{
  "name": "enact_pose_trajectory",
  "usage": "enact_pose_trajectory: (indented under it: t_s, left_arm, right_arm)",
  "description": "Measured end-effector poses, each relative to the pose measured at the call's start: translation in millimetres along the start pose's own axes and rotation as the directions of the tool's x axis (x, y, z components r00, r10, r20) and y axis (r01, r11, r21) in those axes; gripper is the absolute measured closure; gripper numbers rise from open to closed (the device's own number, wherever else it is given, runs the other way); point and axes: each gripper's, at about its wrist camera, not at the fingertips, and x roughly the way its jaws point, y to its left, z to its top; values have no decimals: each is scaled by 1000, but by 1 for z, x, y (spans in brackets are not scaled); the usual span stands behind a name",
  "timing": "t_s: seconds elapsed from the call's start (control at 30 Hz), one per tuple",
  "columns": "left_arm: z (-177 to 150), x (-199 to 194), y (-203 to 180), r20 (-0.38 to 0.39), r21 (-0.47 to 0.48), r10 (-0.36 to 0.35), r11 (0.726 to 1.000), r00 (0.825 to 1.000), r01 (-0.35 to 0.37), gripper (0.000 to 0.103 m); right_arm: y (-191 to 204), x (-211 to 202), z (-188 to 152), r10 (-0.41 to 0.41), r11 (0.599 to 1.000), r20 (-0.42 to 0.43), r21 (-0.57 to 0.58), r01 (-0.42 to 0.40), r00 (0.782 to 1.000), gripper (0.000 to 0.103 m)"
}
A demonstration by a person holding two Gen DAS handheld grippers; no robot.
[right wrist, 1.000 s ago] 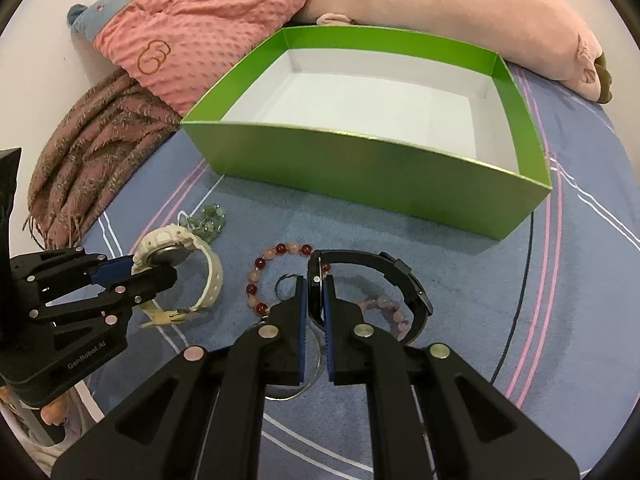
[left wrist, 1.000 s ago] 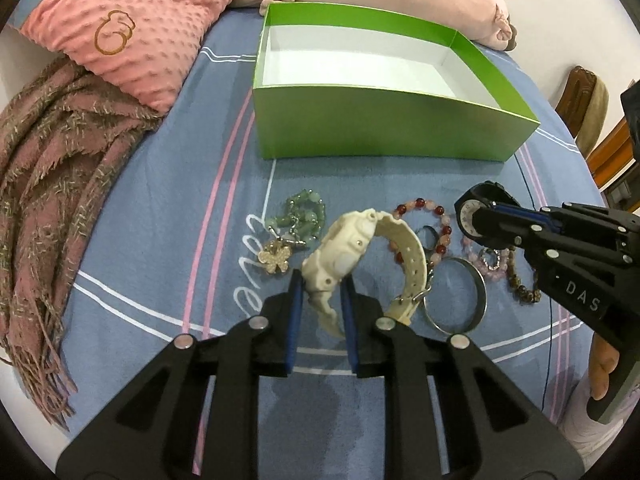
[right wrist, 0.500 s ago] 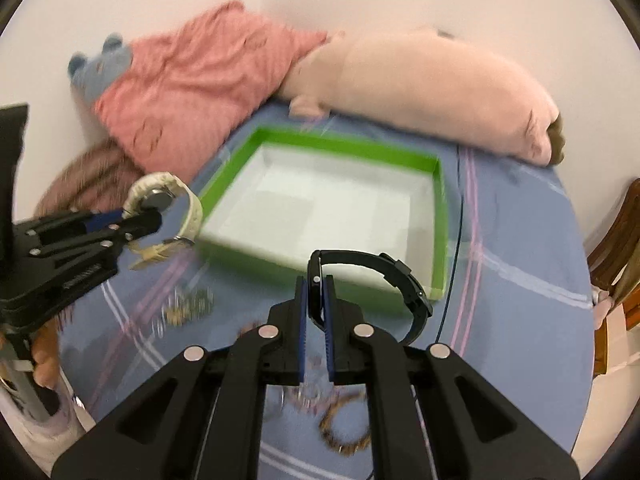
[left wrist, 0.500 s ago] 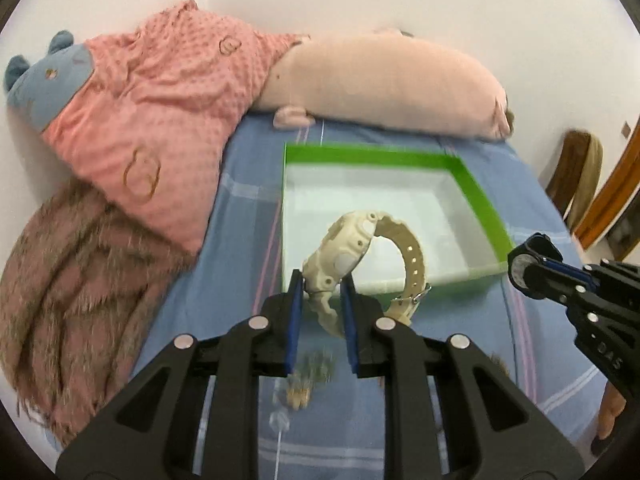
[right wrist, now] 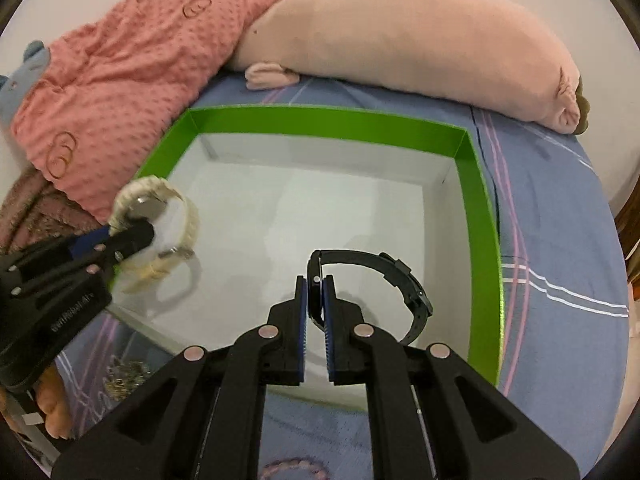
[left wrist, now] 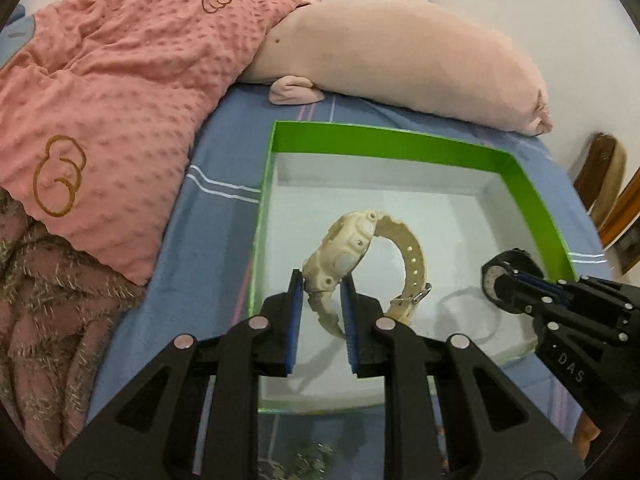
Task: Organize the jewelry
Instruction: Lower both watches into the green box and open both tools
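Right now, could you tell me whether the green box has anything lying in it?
Empty: the green box shows a bare white floor; the cream watch and black watch hang above it, gripped.

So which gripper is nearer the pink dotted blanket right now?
Left. The left gripper, shut on the cream watch, hangs over the green box on the side bordering the pink dotted blanket. The right gripper, holding the black watch, is toward the opposite wall.
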Motion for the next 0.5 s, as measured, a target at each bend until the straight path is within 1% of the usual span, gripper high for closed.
enact_pose_trajectory:
  t_s: [0.17,0.27,0.33,0.37,0.4,0.43,0.47,0.5]
  left_arm:
    - [-1,10,-1,-15,11,15,1000,1000,-15,84]
    - [-3,16,-7,-24,45,33,998,999,-32,84]
    - [-4,18,-11,-14,62,53,997,998,-52,84]
    - [-4,17,-13,-9,71,60,996,998,-59,79]
    - [-4,18,-13,-8,75,52,996,999,-51,77]
    - [-4,16,-14,-2,76,44,996,999,-43,71]
    - [-4,14,-14,12,74,44,996,999,-45,67]
    - [-4,8,-13,40,70,45,996,998,-48,66]
  right_arm:
    - [-4,7,-6,-2,1000,-22,4,2,1000,95]
    - [-4,11,-7,0,1000,-37,1,0,999,95]
    - [-3,14,-7,-3,1000,-44,-5,3,999,95]
    - [-2,15,-7,-6,1000,-47,-5,5,999,95]
    - [-2,16,-7,-8,1000,-49,-6,8,999,93]
    - [-2,14,-6,-8,1000,-42,-3,8,999,89]
    - [-3,12,-6,-7,1000,-34,-1,7,999,86]
    - [-4,8,-5,-6,1000,-20,4,6,1000,79]
